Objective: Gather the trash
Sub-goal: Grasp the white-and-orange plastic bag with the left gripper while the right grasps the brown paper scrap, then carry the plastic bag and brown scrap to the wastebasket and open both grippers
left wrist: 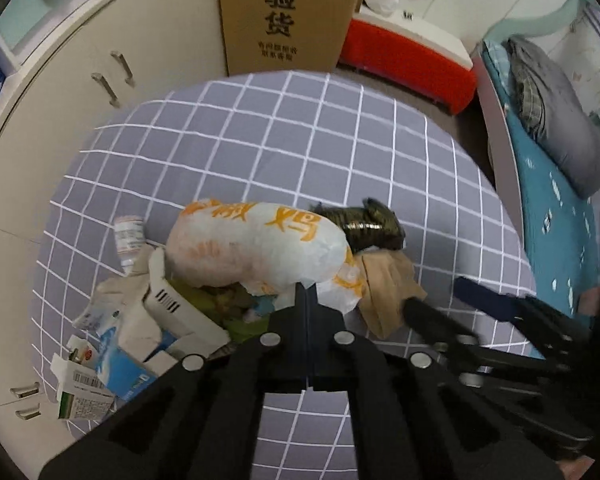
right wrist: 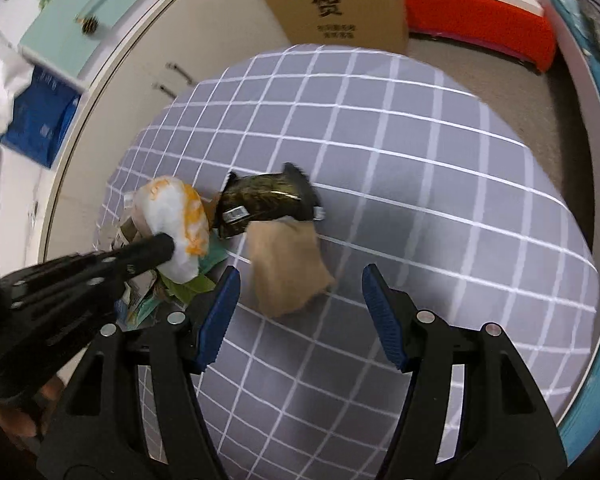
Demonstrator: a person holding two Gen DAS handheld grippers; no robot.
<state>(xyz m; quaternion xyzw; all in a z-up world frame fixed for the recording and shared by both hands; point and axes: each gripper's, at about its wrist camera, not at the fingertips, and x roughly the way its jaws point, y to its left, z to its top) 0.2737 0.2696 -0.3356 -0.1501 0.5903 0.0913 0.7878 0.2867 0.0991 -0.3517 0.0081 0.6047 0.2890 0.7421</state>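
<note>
Left wrist view: crumpled white-and-orange wrapper [left wrist: 256, 246] pinched by left hand-held gripper [left wrist: 307, 289]

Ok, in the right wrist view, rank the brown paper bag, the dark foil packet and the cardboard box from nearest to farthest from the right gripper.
From the open right gripper:
1. Brown paper bag, lying just ahead between the fingers.
2. Dark foil packet, behind the bag, slightly left.
3. Cardboard box, standing past the far edge of the checked cloth.

Both wrist cameras looked steeply down, close above the checked cloth [left wrist: 284, 152] — the left from over the trash pile [left wrist: 148, 320], the right from its right side — sharing the white-and-orange bag [right wrist: 176, 224]
</note>
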